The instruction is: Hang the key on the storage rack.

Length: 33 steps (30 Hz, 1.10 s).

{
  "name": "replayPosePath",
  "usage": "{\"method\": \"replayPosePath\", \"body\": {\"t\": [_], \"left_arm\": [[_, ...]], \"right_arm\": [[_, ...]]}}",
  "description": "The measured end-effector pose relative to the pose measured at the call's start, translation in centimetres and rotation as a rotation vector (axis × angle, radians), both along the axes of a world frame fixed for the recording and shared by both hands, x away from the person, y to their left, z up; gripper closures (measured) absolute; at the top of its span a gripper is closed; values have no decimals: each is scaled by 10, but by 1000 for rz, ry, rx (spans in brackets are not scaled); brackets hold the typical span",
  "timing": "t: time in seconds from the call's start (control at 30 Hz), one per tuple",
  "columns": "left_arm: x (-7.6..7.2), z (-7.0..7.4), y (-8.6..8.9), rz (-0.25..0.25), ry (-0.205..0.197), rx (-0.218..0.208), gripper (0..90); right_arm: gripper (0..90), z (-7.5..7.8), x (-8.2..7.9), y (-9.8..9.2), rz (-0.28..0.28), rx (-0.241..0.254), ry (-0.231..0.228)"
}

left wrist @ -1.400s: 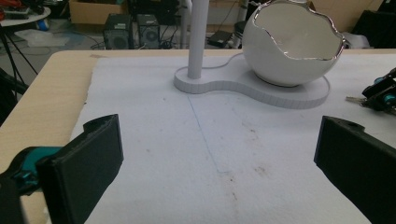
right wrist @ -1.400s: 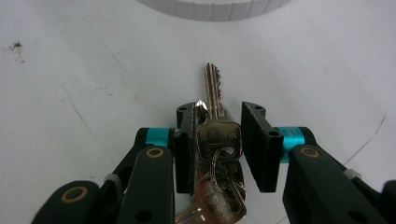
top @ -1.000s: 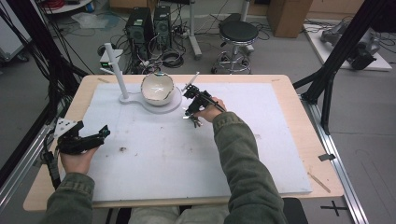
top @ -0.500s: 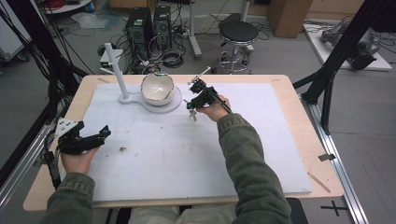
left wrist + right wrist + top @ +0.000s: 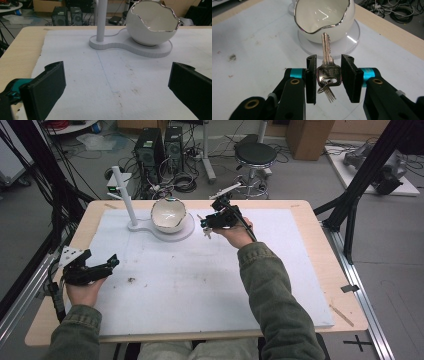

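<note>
The high view looks forward and down from above the person's side onto the whole bench (image 5: pixel 320 270). The left gripper view sits low over the white mat (image 5: pixel 140 82), facing level toward the white bowl (image 5: pixel 152 25) some way off. The right gripper view looks steeply down, close to that same bowl (image 5: pixel 324 17). All three views share the bowl and its stand (image 5: pixel 172 231).

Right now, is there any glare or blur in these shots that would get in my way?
Right gripper view: sharp, with bright glare streaks inside the bowl and shine on the keys. Left gripper view: the bowl's silver rim glints, and the near jaws are soft. High view: even light, slightly soft.
</note>
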State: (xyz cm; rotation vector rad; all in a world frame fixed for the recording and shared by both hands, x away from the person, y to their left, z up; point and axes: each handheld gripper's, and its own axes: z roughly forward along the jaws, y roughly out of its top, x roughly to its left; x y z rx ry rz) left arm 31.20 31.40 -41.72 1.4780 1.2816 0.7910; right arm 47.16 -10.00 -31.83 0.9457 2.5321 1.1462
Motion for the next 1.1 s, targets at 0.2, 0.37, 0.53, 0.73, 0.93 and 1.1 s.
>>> {"method": "replayPosePath", "body": {"t": [0.2,0.37,0.53,0.73,0.93,1.1], "left_arm": [[0,0,0,-2,0,-5,17],[0,0,1,-3,-1,-9,17],[-1,1,1,-2,-2,-13,17],[0,0,1,-3,-5,-20,17],[1,-1,0,-8,2,-20,17],[1,0,0,-12,3,-24,17]], "right_arm": [[669,10,-7,1,1,16,-11],[669,20,-10,2,5,36,-22],[669,40,-13,11,19,60,-41],[669,53,-13,27,42,64,-52],[669,65,-13,45,77,70,-54],[669,76,-11,58,97,106,-59]]}}
